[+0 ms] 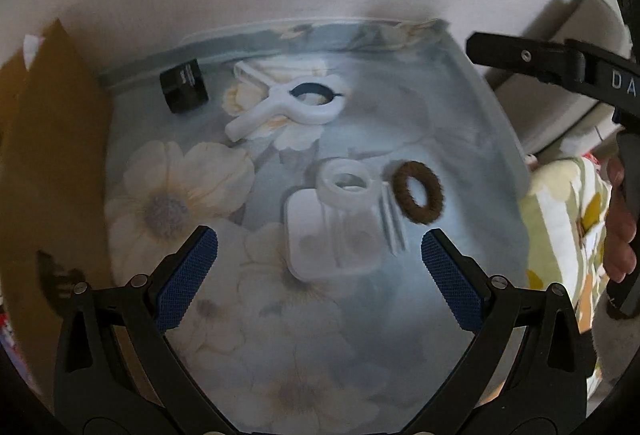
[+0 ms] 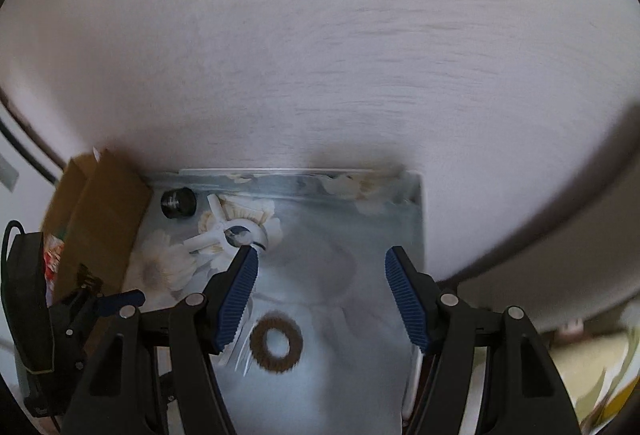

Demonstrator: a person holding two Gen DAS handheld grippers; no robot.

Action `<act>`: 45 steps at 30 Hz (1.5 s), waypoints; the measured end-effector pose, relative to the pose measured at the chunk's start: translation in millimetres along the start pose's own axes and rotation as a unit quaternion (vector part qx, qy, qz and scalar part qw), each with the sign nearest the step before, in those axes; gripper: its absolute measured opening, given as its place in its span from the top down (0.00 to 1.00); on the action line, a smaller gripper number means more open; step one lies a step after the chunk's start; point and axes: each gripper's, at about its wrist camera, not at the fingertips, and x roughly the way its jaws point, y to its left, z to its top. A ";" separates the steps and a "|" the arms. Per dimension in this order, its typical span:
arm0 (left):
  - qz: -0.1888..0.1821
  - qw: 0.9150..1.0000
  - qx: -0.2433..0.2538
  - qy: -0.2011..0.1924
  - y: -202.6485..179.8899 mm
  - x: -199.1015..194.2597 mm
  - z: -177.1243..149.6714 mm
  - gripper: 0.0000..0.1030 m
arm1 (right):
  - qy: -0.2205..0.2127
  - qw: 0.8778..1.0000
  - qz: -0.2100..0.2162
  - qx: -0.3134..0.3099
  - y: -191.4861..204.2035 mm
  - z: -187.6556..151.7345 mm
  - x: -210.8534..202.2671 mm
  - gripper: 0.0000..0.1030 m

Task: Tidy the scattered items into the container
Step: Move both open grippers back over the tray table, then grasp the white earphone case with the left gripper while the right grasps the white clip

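Note:
A shallow container with a flower-print floor and pale rim point(image 1: 496, 123) holds several items. A small black jar point(image 1: 185, 90) lies in the far left corner, with a white spring clip point(image 1: 288, 107) beside it. Nearer lie a white lens case point(image 1: 332, 247) with a white ring point(image 1: 348, 185) on it, thin white sticks point(image 1: 392, 223) and a brown fuzzy hair tie point(image 1: 418, 193). My left gripper point(image 1: 320, 237) hangs open above the case, holding nothing. My right gripper point(image 2: 321, 253) is open and empty over the container's right half, with the hair tie point(image 2: 276, 341) under its left finger, and the clip point(image 2: 228, 235) and jar point(image 2: 178, 202) ahead to the left.
A brown cardboard box point(image 1: 52, 155) stands against the container's left side. A white wall rises right behind the far rim point(image 2: 300, 170). On the right are green-yellow flowered fabric point(image 1: 560, 219), a person's hand point(image 1: 620, 227) and the black body of the right gripper tool point(image 1: 560, 63).

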 end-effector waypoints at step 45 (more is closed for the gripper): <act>0.025 0.998 0.050 -0.003 11.1 13.0 -19.9 0.43 | 0.070 0.987 0.069 -0.124 43.6 12.1 97.6 0.86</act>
